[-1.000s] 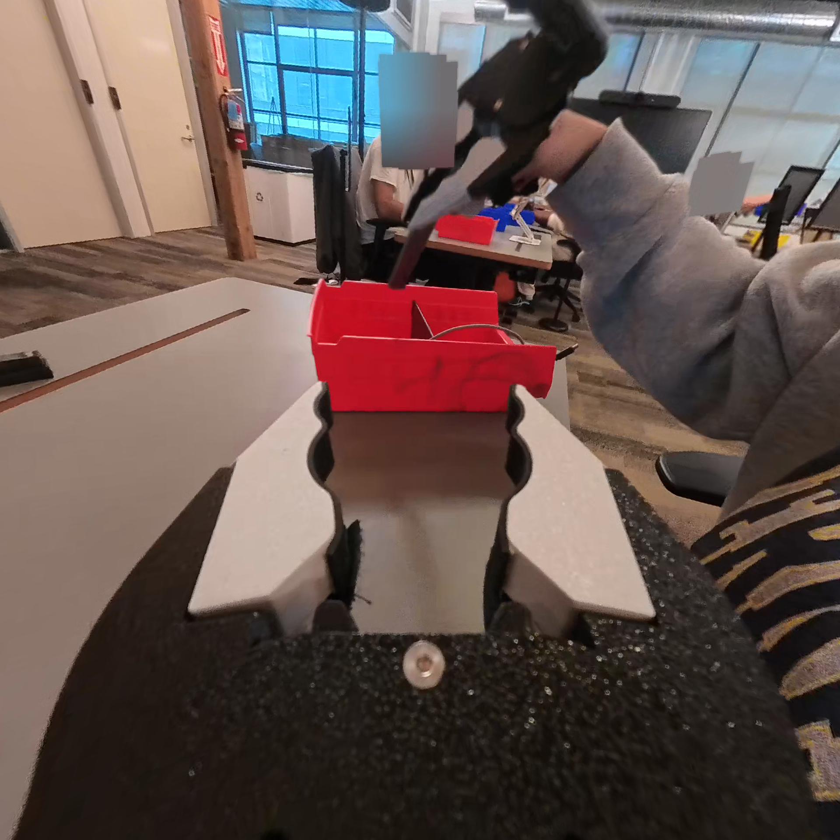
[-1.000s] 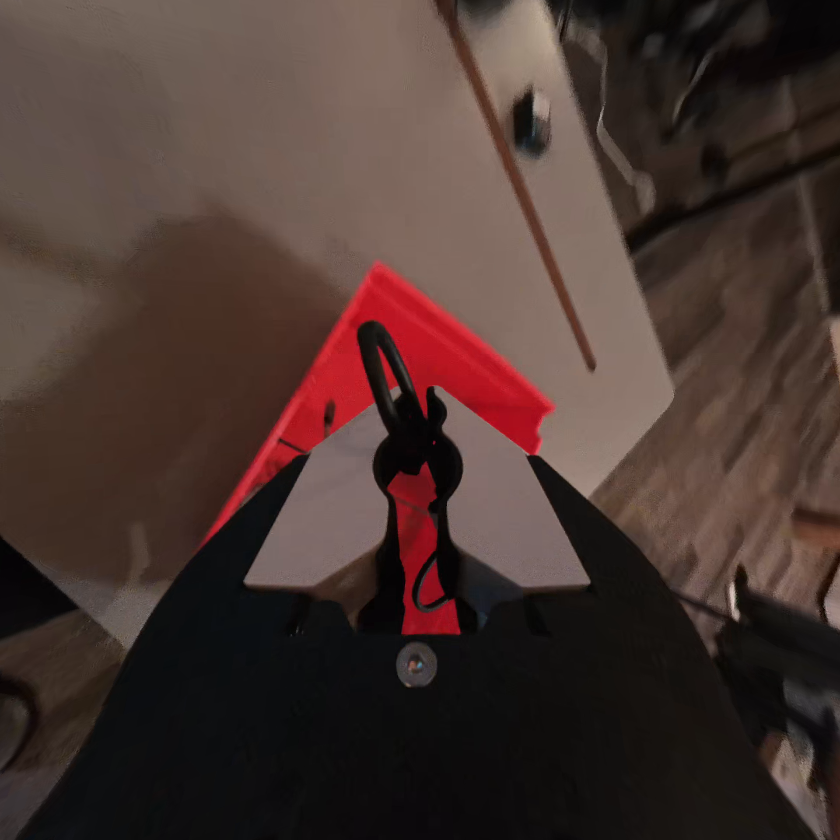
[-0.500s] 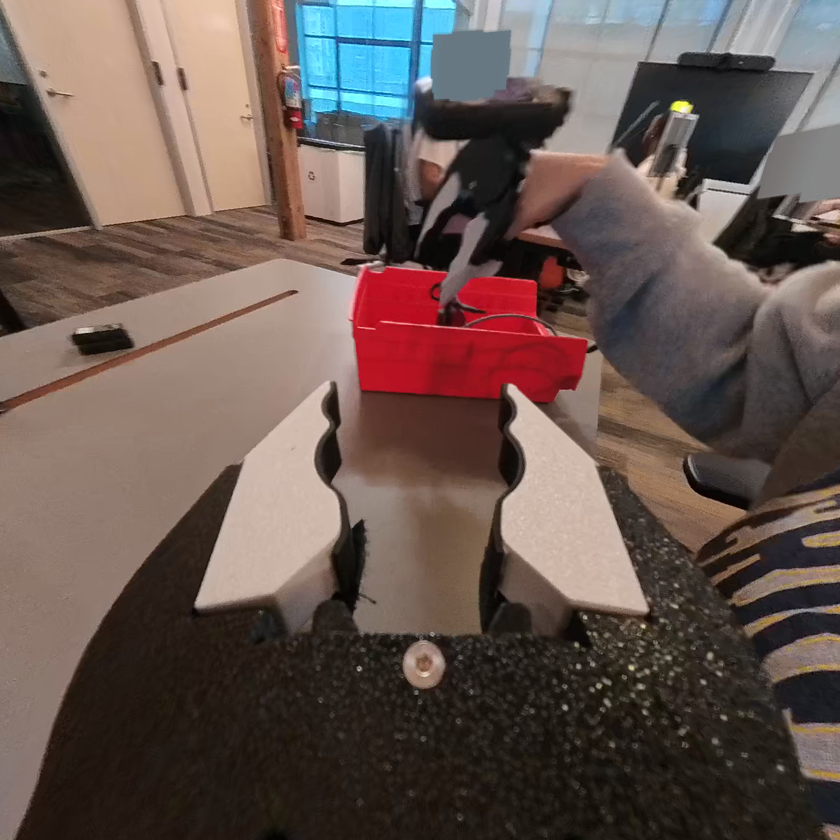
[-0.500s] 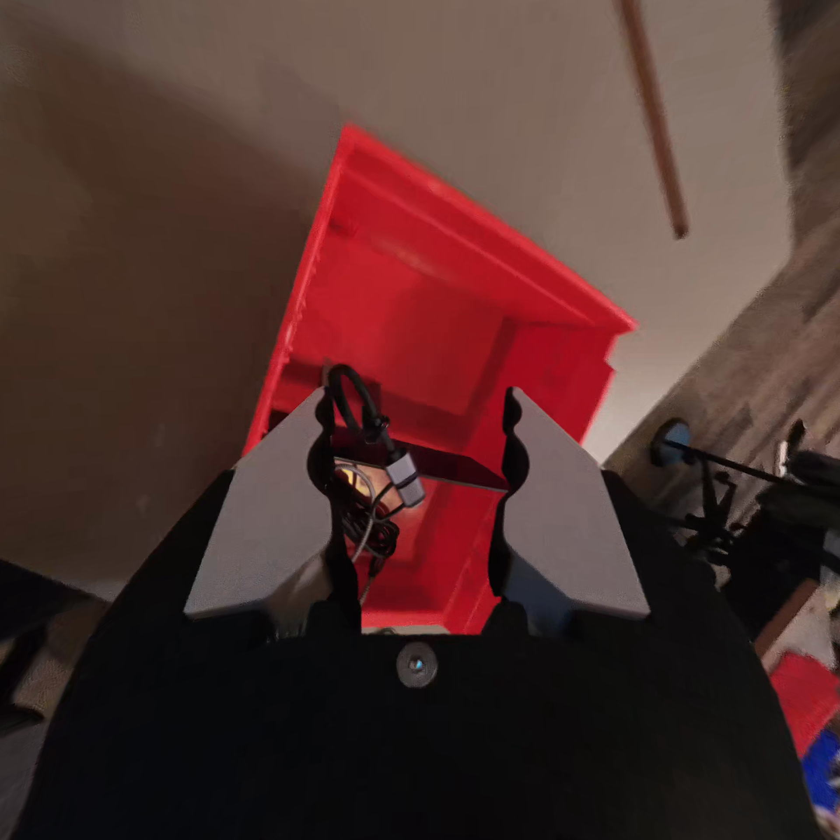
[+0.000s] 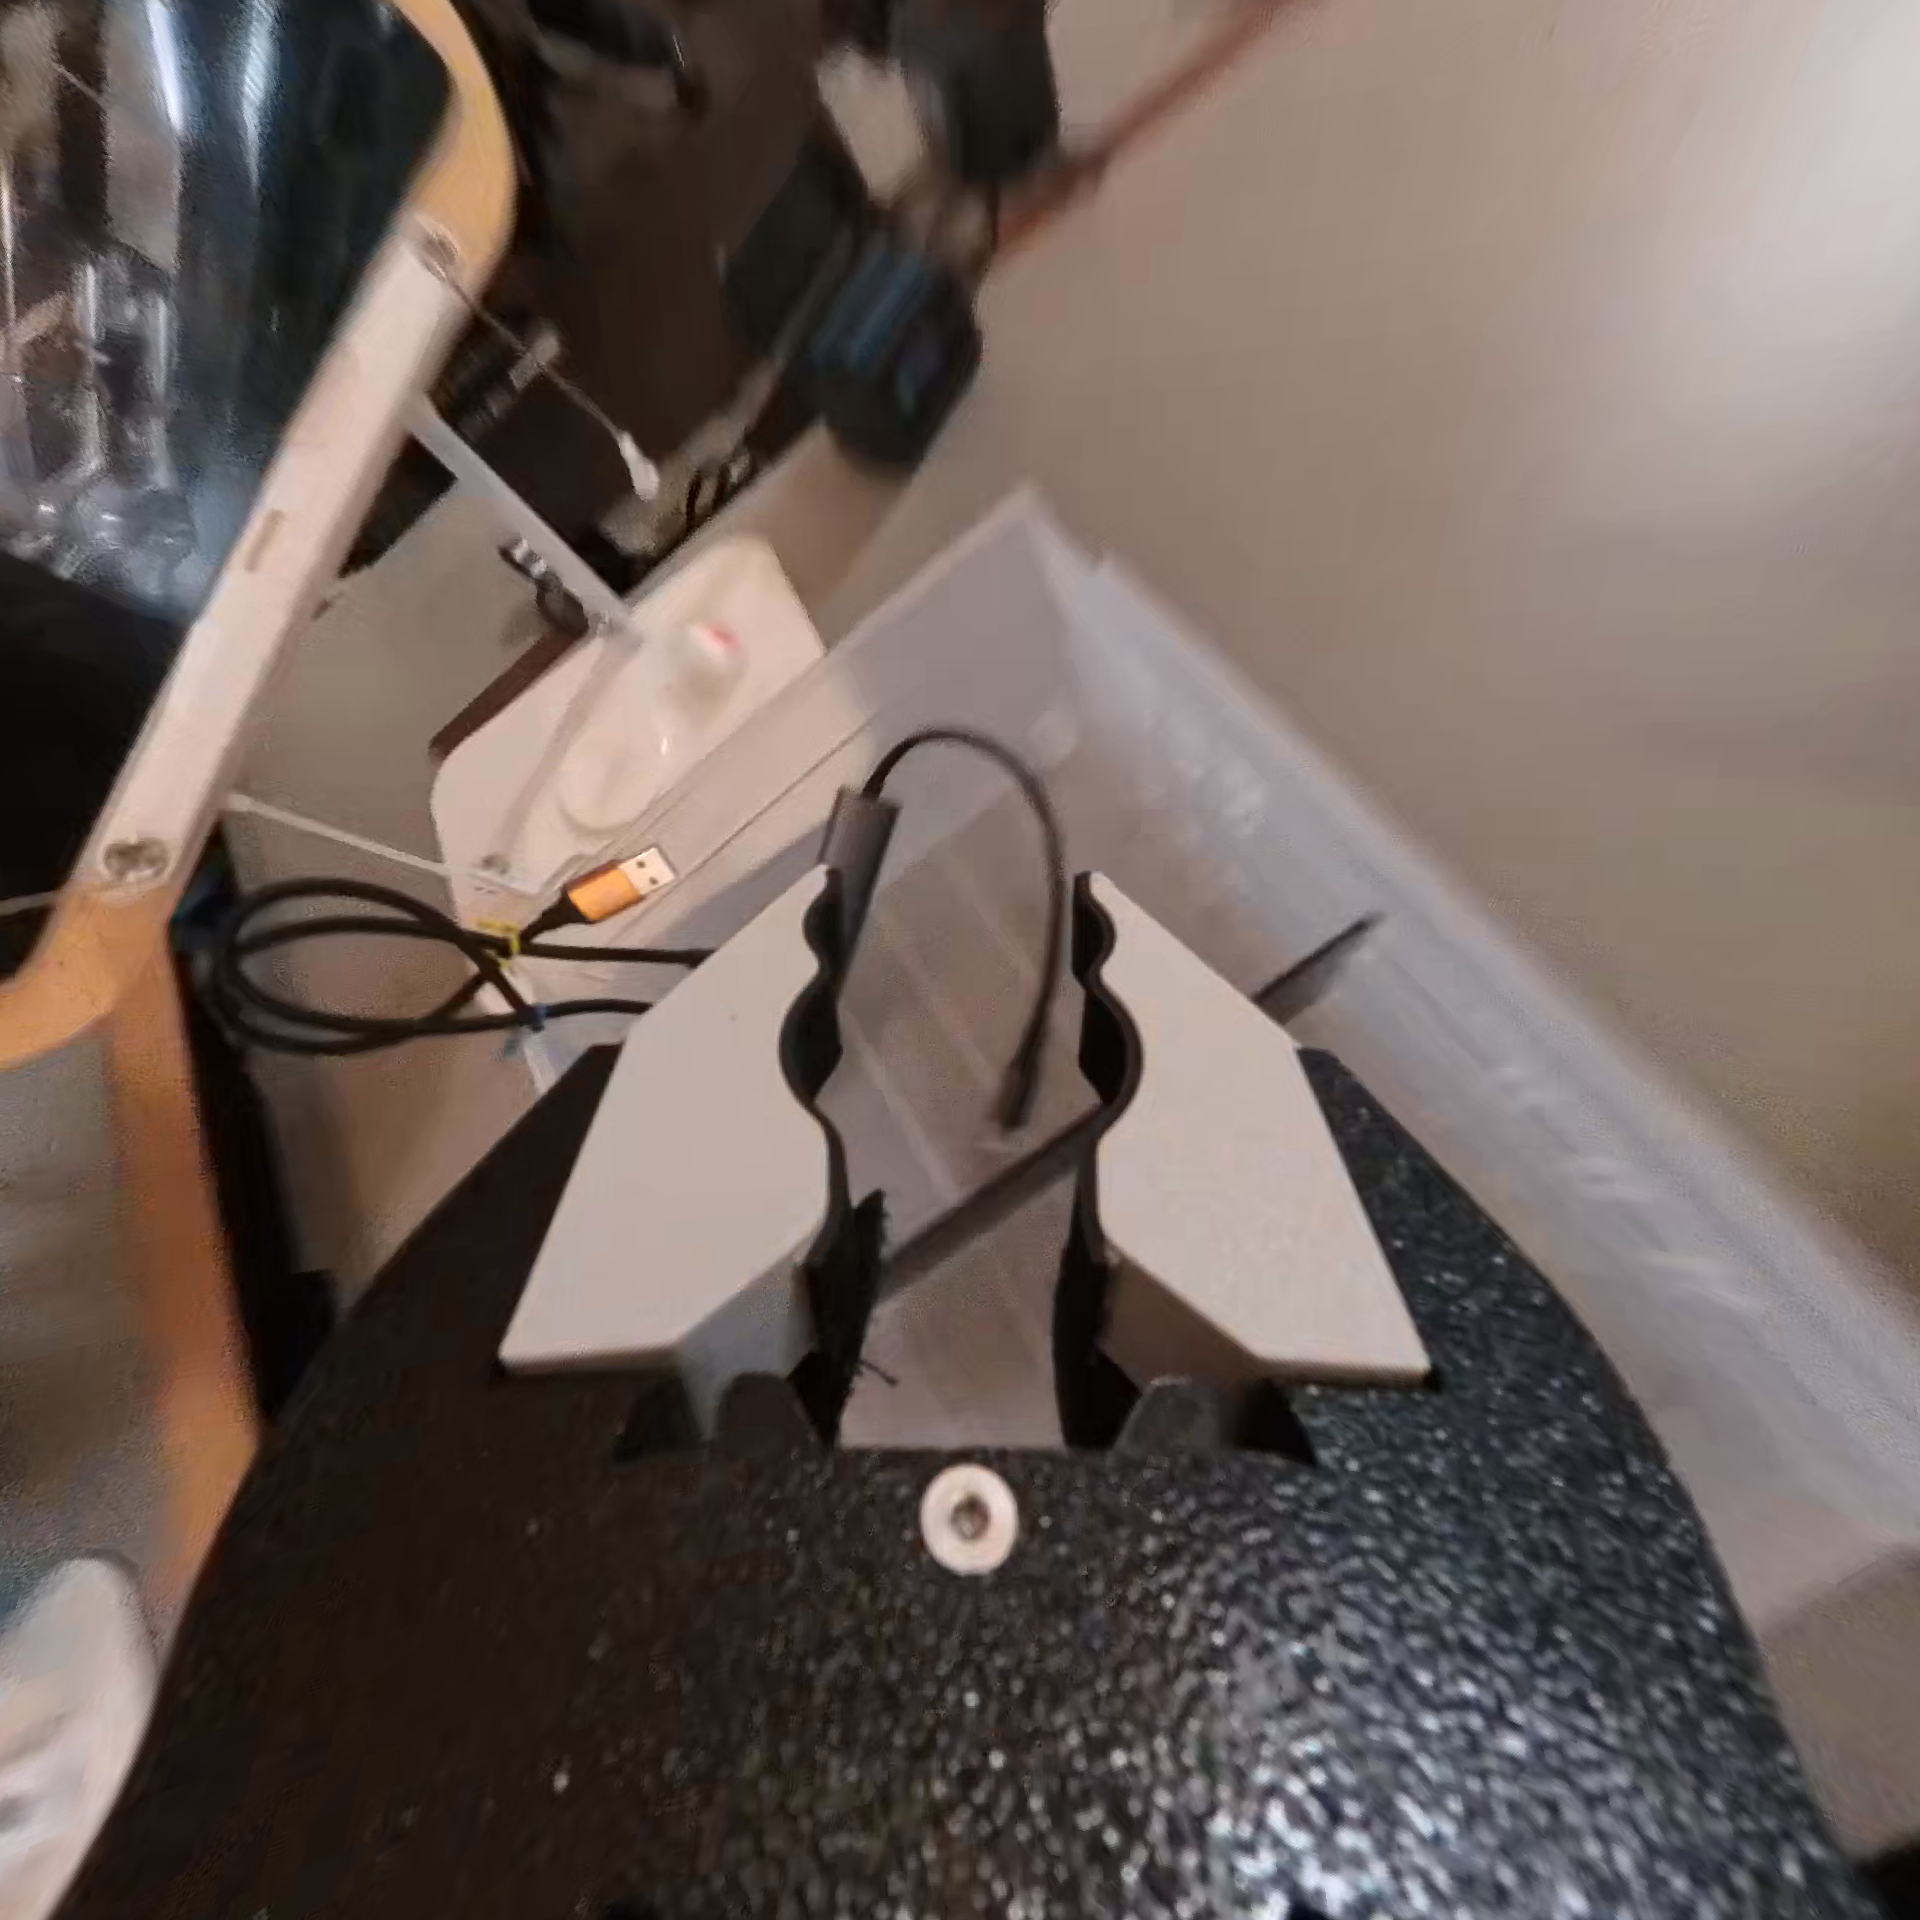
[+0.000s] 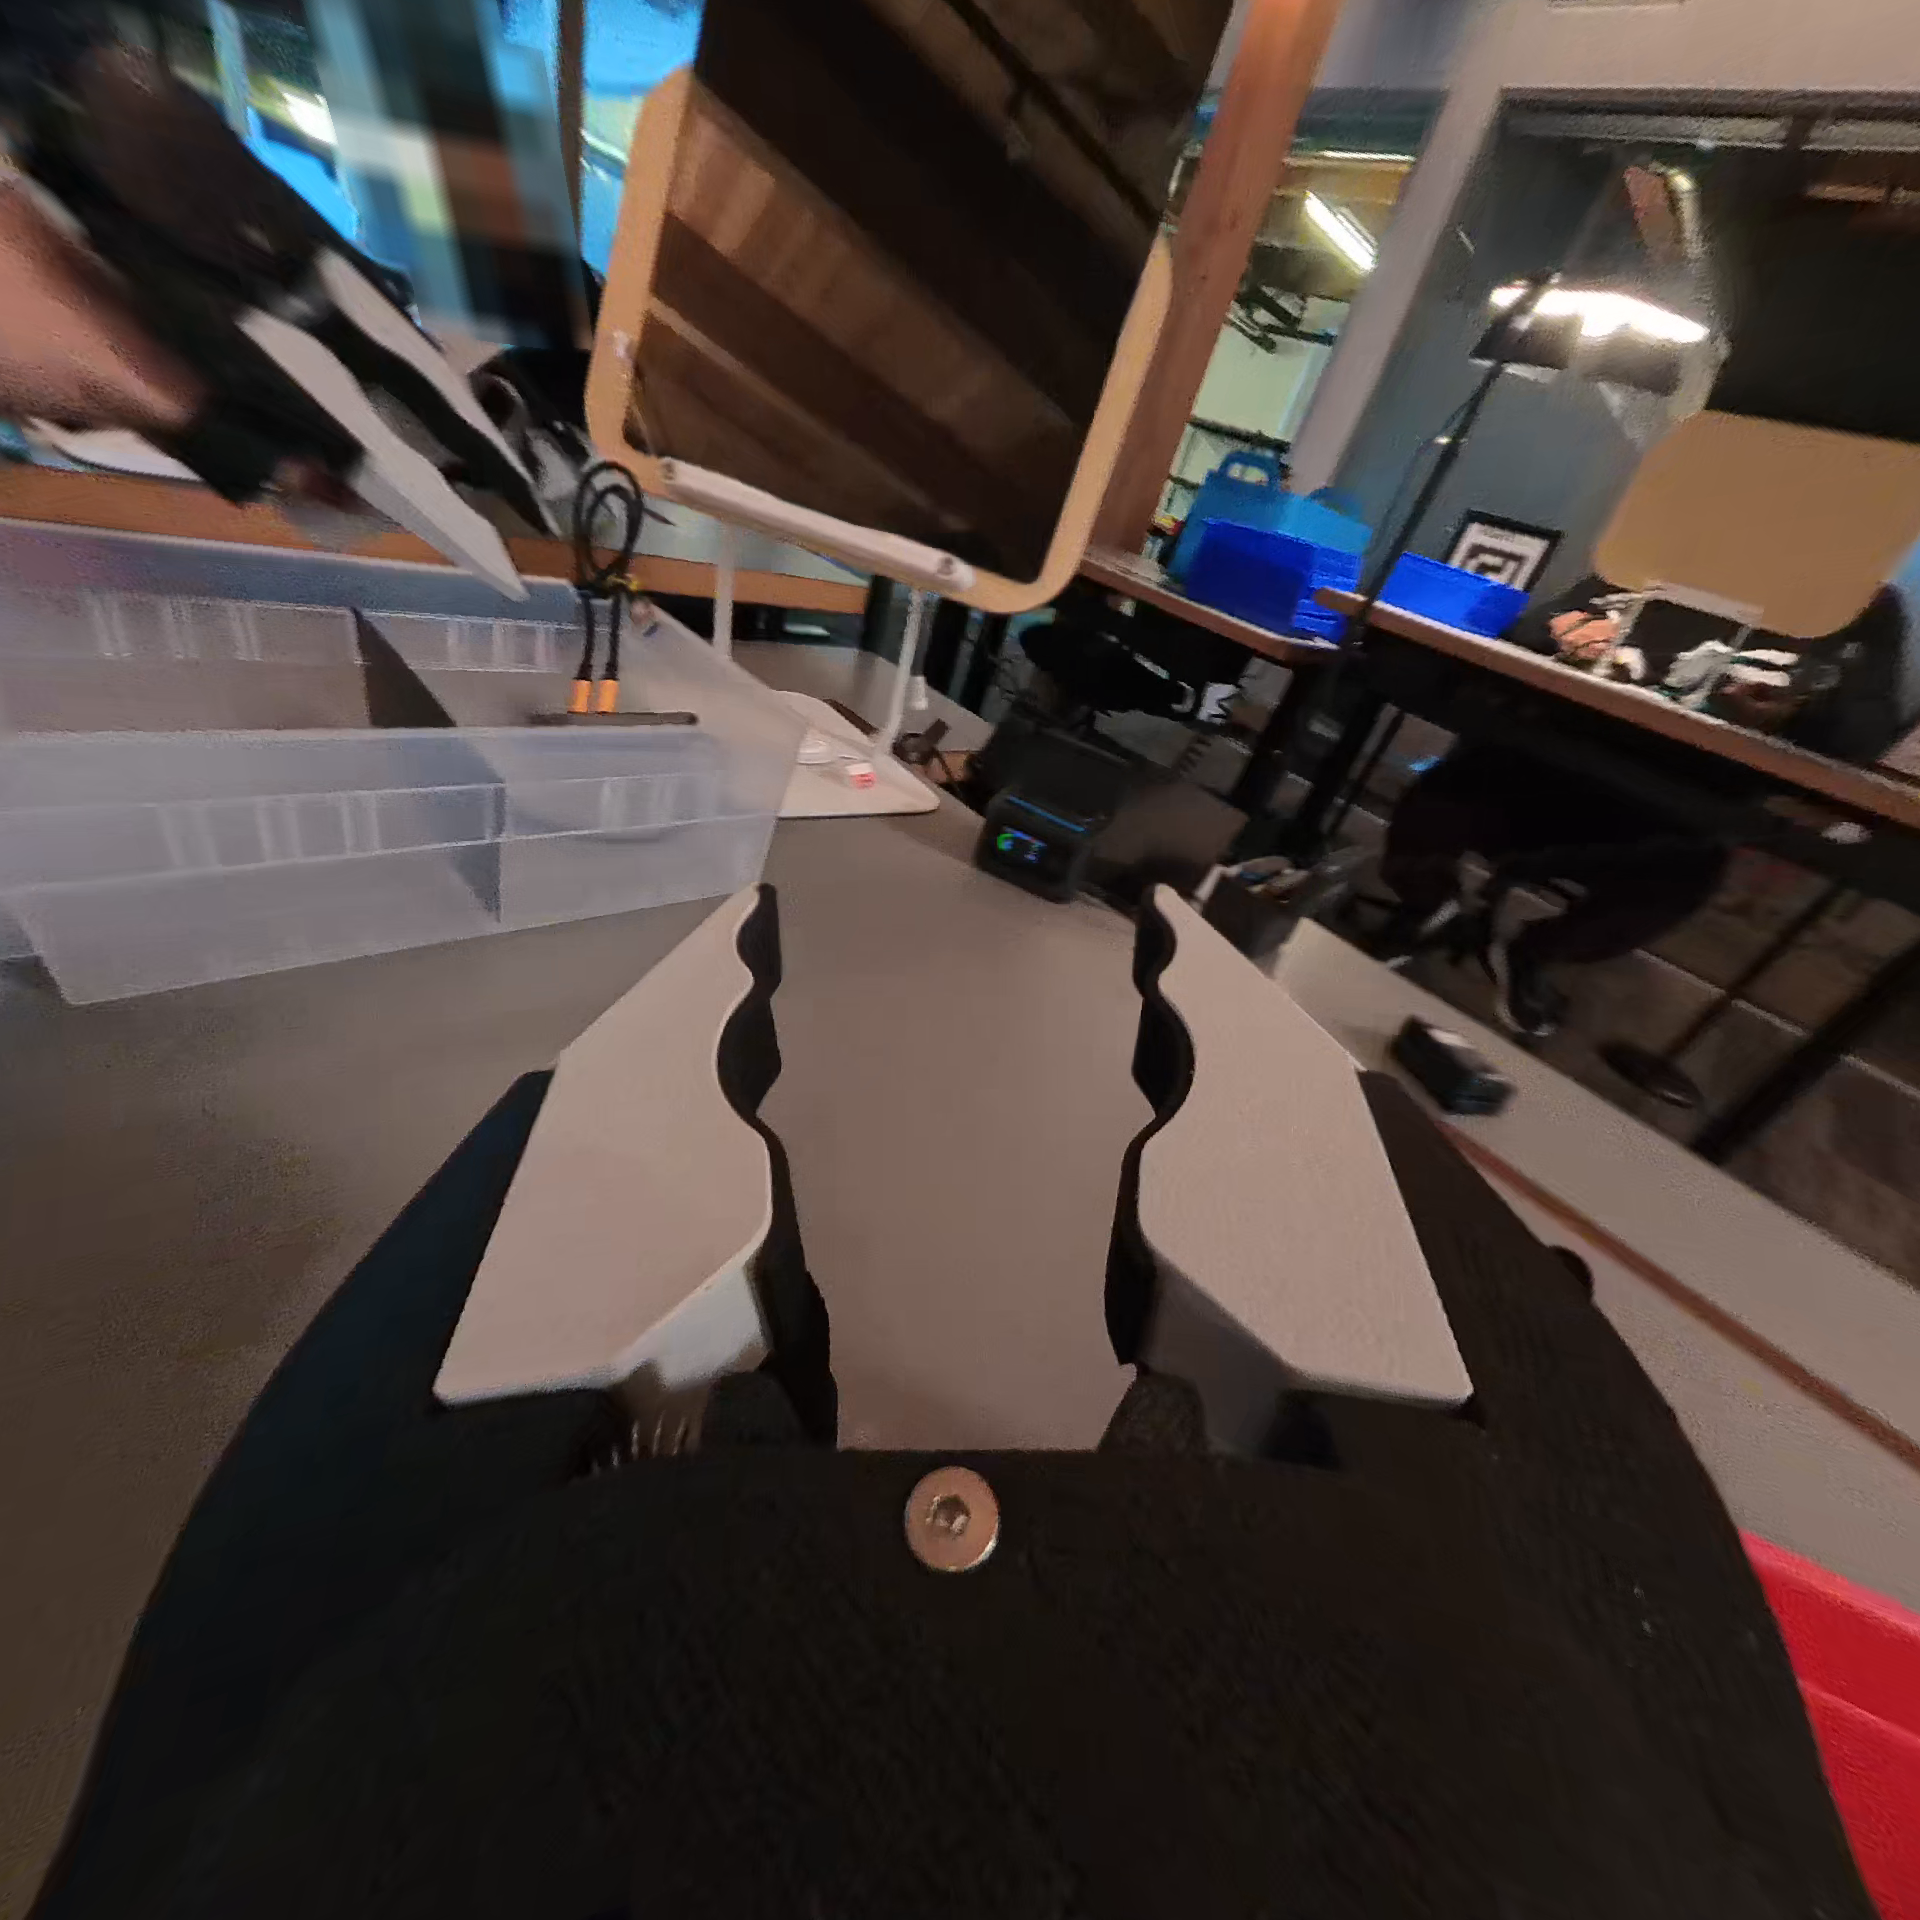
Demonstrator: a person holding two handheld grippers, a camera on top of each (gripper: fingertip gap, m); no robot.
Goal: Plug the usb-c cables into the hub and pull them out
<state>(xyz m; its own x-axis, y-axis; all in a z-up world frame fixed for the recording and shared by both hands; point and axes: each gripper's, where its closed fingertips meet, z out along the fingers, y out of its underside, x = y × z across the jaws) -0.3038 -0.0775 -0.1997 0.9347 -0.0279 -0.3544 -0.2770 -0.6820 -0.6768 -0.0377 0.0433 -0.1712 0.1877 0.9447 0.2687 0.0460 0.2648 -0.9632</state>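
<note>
Two claws, both gaping and empty: my left claw (image 5: 956, 977) poised over the clear bin (image 5: 1195, 727), where the hub (image 5: 854, 844) lies with its short cable (image 5: 1023, 831); right claw (image 6: 954, 997) idle above the worktop (image 6: 312, 1091). Step in hand: fetching the hub (next, I judge, closing squarely on its body).

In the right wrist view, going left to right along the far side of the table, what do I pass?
Left claw → clear divided bin → orange-ended cables → wood-framed tilted panel → small black device with a lit screen → blue bins.
</note>
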